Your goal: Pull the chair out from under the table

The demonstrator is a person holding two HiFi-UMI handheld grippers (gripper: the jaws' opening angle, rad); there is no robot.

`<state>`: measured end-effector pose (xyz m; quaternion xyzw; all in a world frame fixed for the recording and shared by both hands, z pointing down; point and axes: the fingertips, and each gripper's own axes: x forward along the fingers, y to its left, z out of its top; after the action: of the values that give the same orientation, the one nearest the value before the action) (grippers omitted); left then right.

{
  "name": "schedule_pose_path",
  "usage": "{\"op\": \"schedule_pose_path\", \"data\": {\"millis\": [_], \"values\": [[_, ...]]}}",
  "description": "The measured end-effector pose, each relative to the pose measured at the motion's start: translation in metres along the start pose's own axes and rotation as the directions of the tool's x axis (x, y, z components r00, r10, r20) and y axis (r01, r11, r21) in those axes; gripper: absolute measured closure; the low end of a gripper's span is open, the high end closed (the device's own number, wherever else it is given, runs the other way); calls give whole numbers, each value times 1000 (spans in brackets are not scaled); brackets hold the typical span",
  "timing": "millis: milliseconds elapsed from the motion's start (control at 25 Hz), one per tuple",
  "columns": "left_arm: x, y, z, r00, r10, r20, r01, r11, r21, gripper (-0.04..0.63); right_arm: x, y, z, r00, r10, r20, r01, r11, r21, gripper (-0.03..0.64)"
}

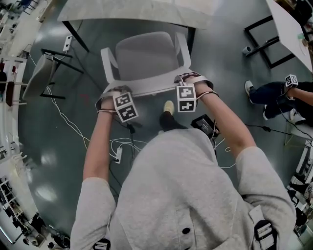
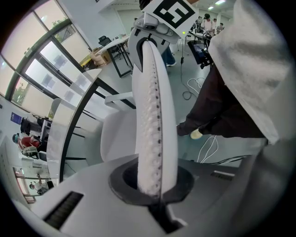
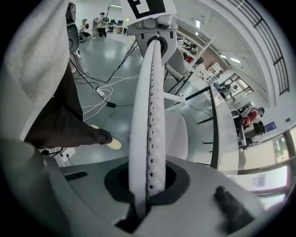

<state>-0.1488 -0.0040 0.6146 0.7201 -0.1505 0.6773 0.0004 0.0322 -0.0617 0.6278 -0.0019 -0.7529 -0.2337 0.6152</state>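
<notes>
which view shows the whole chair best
The head view: the chair shows whole from above, seat and both armrests, near the edge of the table. The left and right gripper views show only its backrest edge-on, pinched between the shut jaws.

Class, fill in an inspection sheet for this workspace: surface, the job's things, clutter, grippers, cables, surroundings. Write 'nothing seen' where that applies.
Surface: glossy grey floor; pale table at the far side.
Job's things: white chair in front of the table, its seat almost wholly in view.
Clutter: small grey-white object on the floor at right.
Grippers: left gripper and right gripper both clamped on the top edge of the chair's backrest, one near each end.
Cables: white cables and a power strip on the floor by the person's feet.
Surroundings: second table on a black frame and another person at right.
</notes>
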Motion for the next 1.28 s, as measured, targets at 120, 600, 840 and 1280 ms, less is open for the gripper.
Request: {"op": "schedule_pose_path", "data": {"millis": [120,600,840,1280], "values": [[-2,-17,0,1000,6,0,-6,1000,2,581,-4,17,2,1000,0,0,0,1000,2,589],[-14,-72,1,1000,20,1,-20,1000,11,581,-23,72,10,1000,-10,-6,10,1000,7,589],[-16,-84,1,1000,13,2,-13,1000,13,581,-26,84,12,1000,-7,-12,8,1000,15,589],[-23,-109,-4,1000,26,7,-26,999,20,581,-35,110,22,1000,-8,-12,8,1000,16,589]]}}
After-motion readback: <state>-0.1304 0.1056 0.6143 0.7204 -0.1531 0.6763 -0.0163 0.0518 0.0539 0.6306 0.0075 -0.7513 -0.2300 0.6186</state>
